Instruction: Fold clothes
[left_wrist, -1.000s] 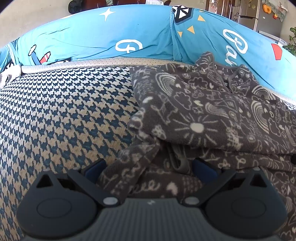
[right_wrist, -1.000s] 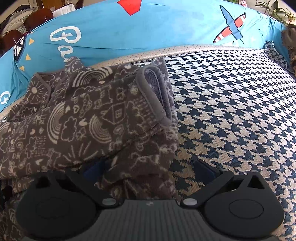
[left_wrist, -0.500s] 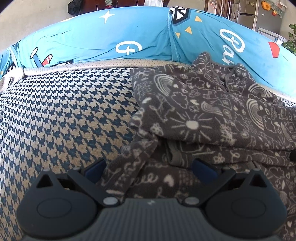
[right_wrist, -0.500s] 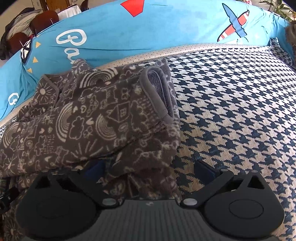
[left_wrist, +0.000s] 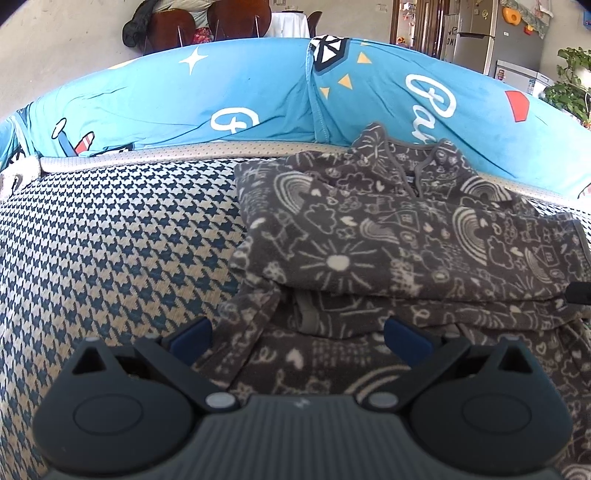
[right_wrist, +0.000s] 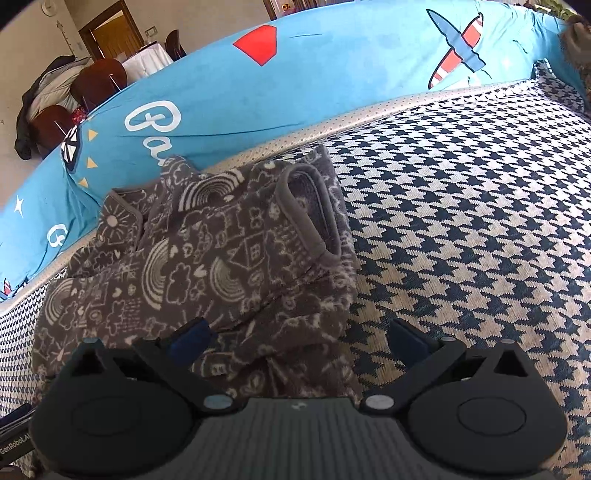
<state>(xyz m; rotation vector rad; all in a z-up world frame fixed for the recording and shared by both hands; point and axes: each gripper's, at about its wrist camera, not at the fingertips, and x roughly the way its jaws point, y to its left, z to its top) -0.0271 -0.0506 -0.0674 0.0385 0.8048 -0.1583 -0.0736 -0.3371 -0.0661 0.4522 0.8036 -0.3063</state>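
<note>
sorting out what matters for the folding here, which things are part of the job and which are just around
Part of the job:
- grey printed garment, partly folded on the houndstooth cushion
- left gripper, open, at the garment's near edge
- right gripper, open, at its other near corner

Just around:
- blue cartoon-print cushion behind
- fridge, potted plant, wooden chairs in the background

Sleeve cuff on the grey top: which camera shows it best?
The right wrist view: the sleeve cuff lies open, its grey binding fully visible. The left wrist view catches only its edge at the far right, side-on.
</note>
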